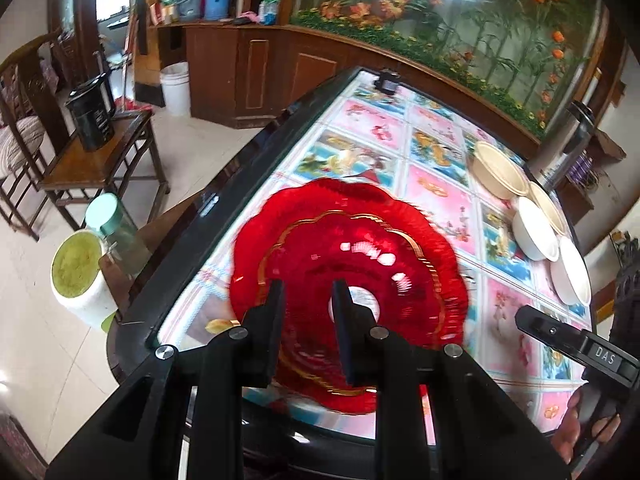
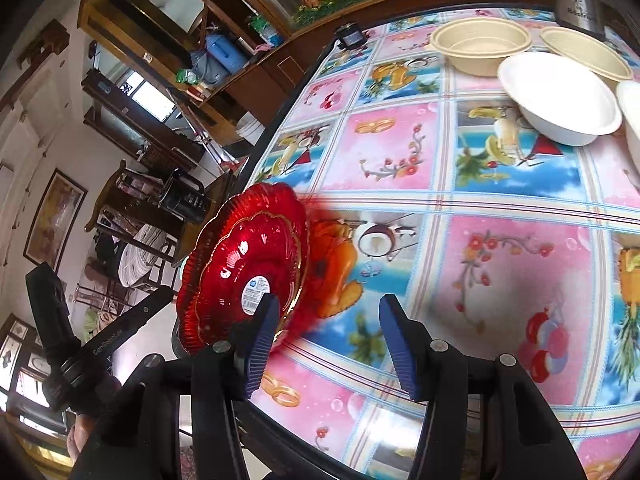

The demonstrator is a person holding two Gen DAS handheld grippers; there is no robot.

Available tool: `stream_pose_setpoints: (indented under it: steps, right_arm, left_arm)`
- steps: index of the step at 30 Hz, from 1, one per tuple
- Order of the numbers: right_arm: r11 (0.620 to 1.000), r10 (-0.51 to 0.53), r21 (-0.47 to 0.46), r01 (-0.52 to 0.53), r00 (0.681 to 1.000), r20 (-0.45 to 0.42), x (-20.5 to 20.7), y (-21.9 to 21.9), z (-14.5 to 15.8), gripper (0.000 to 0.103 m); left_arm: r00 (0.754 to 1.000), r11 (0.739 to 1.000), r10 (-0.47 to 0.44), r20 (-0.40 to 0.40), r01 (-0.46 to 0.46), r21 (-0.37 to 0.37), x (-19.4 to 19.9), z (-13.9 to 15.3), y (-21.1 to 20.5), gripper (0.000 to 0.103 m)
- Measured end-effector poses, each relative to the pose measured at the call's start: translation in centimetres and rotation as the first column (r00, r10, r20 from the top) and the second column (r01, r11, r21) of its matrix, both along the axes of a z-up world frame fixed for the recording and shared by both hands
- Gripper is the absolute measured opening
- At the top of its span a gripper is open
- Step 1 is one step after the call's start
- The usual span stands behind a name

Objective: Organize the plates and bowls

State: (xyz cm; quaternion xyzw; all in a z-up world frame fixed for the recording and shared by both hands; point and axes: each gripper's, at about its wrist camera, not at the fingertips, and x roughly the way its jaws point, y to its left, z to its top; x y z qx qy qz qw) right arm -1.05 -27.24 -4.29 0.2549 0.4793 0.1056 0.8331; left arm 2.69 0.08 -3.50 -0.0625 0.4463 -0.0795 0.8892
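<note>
At the lower centre of the left wrist view, the left gripper (image 1: 308,300) has its two dark fingers over the near part of a red scalloped plate (image 1: 348,256), with a modest gap between them. The plate looks blurred and tilted, its near rim passing down behind the fingers; I cannot tell for sure whether the pads pinch it. Beyond it, the patterned tablecloth (image 1: 432,196) runs to the upper right, where a tan bowl (image 1: 500,176) and white bowls (image 1: 534,232) sit close together. The right gripper (image 1: 576,344) pokes in at the lower right edge, seen side-on.

In the right wrist view, the red plate (image 2: 244,268) stands at the left centre, raised and steeply tilted off the table edge, its labelled face turned to the camera. The right gripper (image 2: 328,340) hangs wide open and empty above the cloth; its left finger overlaps the plate's lower rim in the picture, though contact is unclear. The tan bowls (image 2: 480,46) and a white bowl (image 2: 560,96) lie in the upper right, well apart from the plate. So the plate lies left of the right claw and nearer the left one, while the bowls lie ahead and to the right.
</note>
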Motion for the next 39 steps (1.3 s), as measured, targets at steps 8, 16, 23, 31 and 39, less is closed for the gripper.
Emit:
stream_pose_setpoints:
  steps: [8,16,23,31,39]
  right_arm:
    - [0.998,-0.056,0.027,0.055,0.998,0.034,-1.7,-3.0,0.8,0.055]
    - [0.989,-0.140,0.053,0.136,0.988,0.066,-4.2,-7.8,1.5,0.055]
    - [0.967,-0.251,0.071,0.246,0.964,0.083,-7.2,-13.0,2.0,0.056]
    - [0.918,-0.394,0.090,0.386,0.915,0.090,-10.6,-19.6,1.9,0.056]
    - [0.882,-0.469,0.102,0.460,0.879,0.085,-12.1,-23.3,1.5,0.057]
  left_arm:
    - [0.983,0.984,-0.177,0.057,0.175,0.044,-2.2,2.8,-7.1,0.037]
    - [0.909,0.915,-0.401,0.116,0.392,0.095,-5.8,5.6,-16.5,0.056]
    - [0.843,0.848,-0.528,0.101,0.520,0.099,-7.8,6.0,-23.6,0.064]
    - [0.797,0.797,-0.601,0.056,0.594,0.106,-8.7,5.0,-28.4,0.064]
    - [0.792,0.787,-0.611,-0.003,0.608,0.106,-8.0,3.2,-30.5,0.064]
